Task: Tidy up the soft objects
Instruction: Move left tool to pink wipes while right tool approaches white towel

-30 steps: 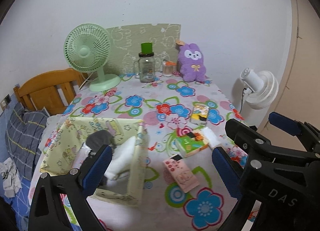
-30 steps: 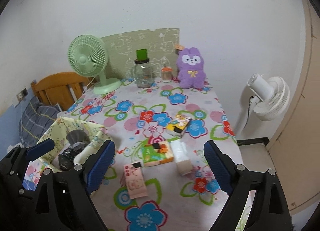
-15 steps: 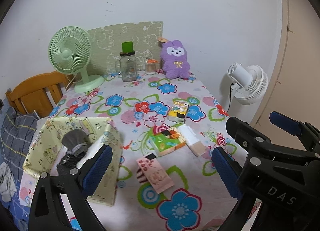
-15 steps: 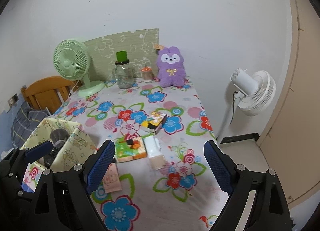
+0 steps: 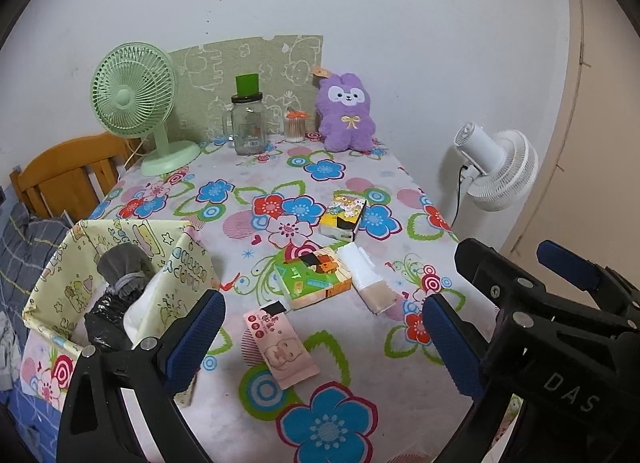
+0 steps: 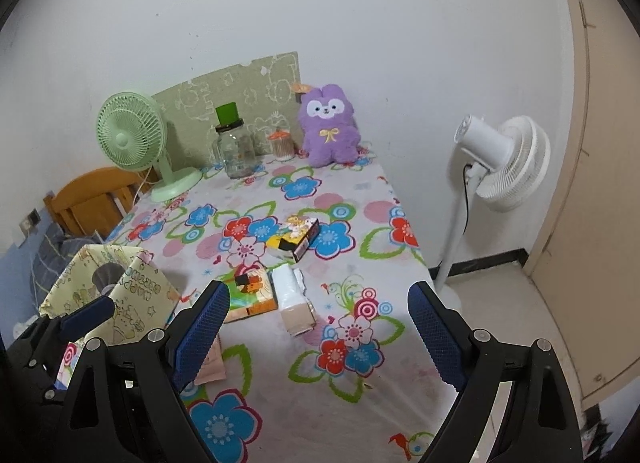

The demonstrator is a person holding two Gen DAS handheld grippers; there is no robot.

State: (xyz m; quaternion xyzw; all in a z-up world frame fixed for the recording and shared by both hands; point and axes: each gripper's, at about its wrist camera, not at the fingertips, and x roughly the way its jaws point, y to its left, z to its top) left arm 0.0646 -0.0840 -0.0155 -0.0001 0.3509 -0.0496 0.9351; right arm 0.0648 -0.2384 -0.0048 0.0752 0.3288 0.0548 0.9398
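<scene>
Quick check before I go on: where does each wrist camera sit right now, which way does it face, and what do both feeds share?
Left wrist: above the table's near edge, facing the far wall; open left gripper frames the pink packet, fabric bin at left; right gripper intrudes at right.
Right wrist: further right, same heading; open right gripper over the floral tablecloth; left gripper's blue tip at left.
Shared: purple plush, green fan, white packet.

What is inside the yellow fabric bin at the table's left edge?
Inside the fabric bin: a grey drawstring pouch, a black bag and something white. The bin's walls hide whatever lies beneath them.
</scene>
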